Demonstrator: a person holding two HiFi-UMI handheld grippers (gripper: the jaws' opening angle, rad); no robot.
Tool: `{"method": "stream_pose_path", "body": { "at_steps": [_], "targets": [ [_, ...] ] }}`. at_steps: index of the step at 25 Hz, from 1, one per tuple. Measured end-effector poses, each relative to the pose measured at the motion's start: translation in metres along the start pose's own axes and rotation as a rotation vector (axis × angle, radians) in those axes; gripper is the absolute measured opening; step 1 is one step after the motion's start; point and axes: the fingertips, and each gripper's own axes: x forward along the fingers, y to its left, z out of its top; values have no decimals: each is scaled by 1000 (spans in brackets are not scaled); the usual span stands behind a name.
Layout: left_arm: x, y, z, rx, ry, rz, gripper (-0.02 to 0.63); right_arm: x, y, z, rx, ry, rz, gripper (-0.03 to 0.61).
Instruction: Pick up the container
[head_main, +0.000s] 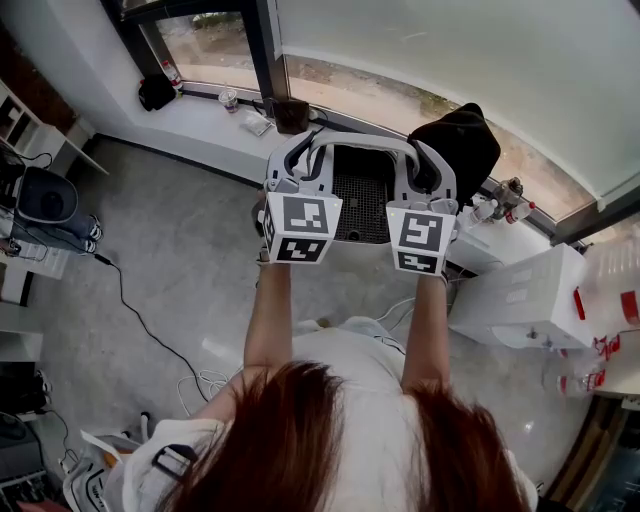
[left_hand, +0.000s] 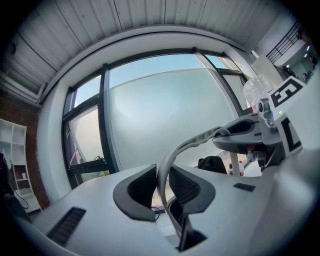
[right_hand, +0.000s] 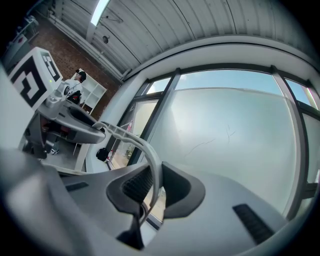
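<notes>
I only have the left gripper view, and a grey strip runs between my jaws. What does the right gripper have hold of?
Observer: In the right gripper view, the right gripper is closed on that same grey strip. It is the handle, and the right gripper holds it towards its other end.
Operator: Is the container off the floor?
Observer: Yes. In the head view the container hangs between the left gripper and the right one, well above the grey floor.
Operator: Anything inside it?
Observer: Nothing that shows in the head view, only a dark mesh surface.
</notes>
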Motion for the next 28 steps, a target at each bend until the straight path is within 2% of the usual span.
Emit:
{"method": "stream_pose_path", "body": {
  "at_steps": [15,28],
  "targets": [
    [-13,-61,43,16,12,52,87,-39,-58,-2,20,-43,55,66],
    [-28,-115,77,38,20,60,87,-83,-105,-2,47,-84,77,66]
  ]
}}
